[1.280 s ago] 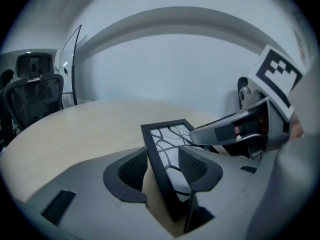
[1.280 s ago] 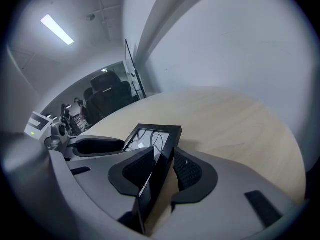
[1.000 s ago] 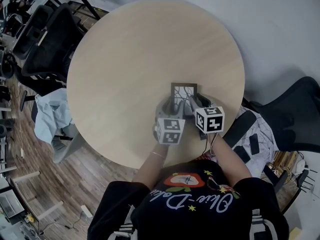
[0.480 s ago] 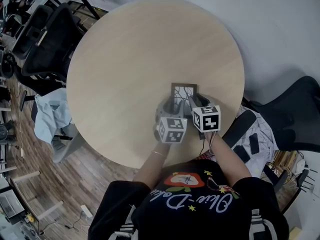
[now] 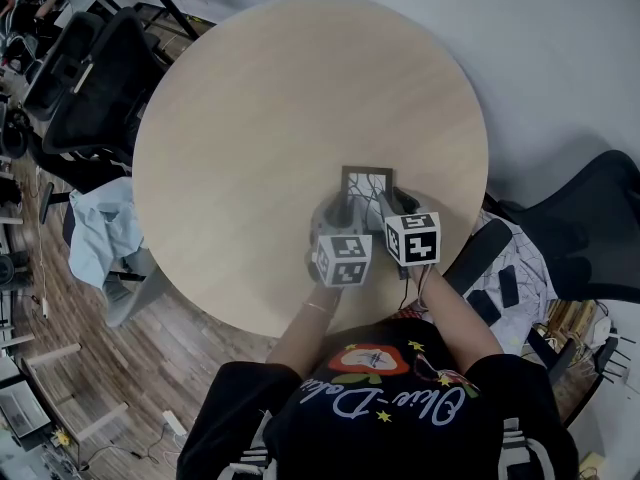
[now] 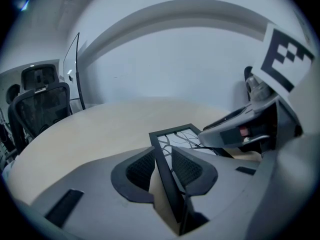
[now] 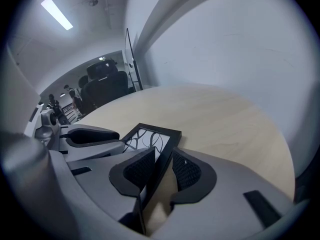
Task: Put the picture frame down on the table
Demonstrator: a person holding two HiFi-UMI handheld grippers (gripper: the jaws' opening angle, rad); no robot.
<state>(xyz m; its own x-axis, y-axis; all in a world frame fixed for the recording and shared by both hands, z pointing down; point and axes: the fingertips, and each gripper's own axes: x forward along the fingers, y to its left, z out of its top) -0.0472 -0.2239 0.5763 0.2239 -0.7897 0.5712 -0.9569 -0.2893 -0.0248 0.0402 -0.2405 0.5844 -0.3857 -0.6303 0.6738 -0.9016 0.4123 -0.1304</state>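
A black-edged picture frame [image 5: 367,186] with a branch drawing sits at the near right of the round wooden table [image 5: 260,118]. Its far edge is down at the tabletop and its near edge is between my grippers. My left gripper [image 5: 343,213] has its pads on the frame's left edge [image 6: 162,156], its jaws having just been closing on it. The right gripper [image 5: 386,204] holds the right edge [image 7: 163,156], its jaws having closed a little. Each gripper view shows the frame [image 6: 177,134] [image 7: 150,136] running between the pads.
Black office chairs stand beyond the table's left side [image 5: 95,78] and at the right [image 5: 590,228]. A light blue cloth [image 5: 105,228] lies on a stool at the left. The table's near edge is just under my hands.
The right gripper's marker cube has shifted slightly left and turned a little. The frame and the left gripper stay where they were.
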